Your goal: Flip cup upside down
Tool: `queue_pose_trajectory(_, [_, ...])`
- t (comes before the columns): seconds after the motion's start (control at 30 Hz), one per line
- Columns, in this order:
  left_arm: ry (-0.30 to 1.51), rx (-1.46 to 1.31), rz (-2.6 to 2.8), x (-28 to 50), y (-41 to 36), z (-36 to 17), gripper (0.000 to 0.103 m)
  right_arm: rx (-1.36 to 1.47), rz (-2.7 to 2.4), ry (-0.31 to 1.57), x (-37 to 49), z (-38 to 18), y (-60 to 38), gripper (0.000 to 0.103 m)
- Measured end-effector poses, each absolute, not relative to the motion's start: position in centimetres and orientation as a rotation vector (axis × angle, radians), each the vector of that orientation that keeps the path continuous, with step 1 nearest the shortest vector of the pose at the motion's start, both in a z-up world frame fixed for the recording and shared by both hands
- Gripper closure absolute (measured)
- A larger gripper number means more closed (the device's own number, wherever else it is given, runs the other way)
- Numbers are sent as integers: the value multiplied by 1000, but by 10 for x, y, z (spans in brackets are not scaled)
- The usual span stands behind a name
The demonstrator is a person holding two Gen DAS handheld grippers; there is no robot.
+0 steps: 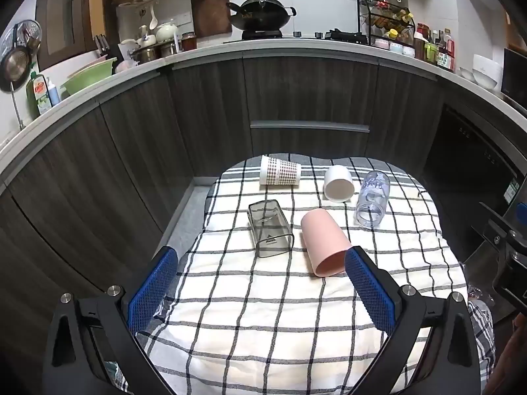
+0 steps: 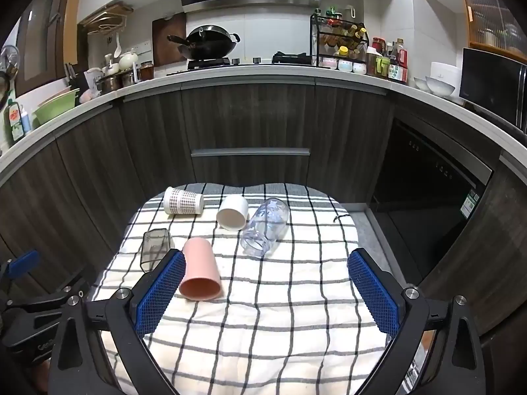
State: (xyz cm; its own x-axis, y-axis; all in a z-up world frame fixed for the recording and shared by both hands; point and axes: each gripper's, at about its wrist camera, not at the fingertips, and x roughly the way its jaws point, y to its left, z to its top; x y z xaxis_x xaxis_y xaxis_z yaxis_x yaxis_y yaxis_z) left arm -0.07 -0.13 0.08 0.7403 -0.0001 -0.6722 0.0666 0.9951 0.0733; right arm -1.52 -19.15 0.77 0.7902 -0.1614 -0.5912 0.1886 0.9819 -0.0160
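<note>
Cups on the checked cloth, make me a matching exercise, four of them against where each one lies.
Things:
1. pink cup
2. dotted paper cup
3. clear bottle-like cup
4. smoky square cup

Places:
A. far left corner of the cloth
B. nearest, mouth toward the camera
C. near row, left of the pink one
D. farthest right, beside the white cup

Pairs: 1-B, 2-A, 3-D, 4-C

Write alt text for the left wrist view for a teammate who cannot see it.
Five cups lie on their sides on a checked cloth: pink cup nearest, smoky square cup, patterned paper cup, white cup and clear cup. The left gripper is open and empty before a kitchen counter.
</note>
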Motion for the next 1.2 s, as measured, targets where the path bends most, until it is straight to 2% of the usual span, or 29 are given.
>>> queue_pose_trajectory(1.2, [708, 85, -43, -7, 1, 5, 0, 50, -188, 633, -16, 8, -192, 3])
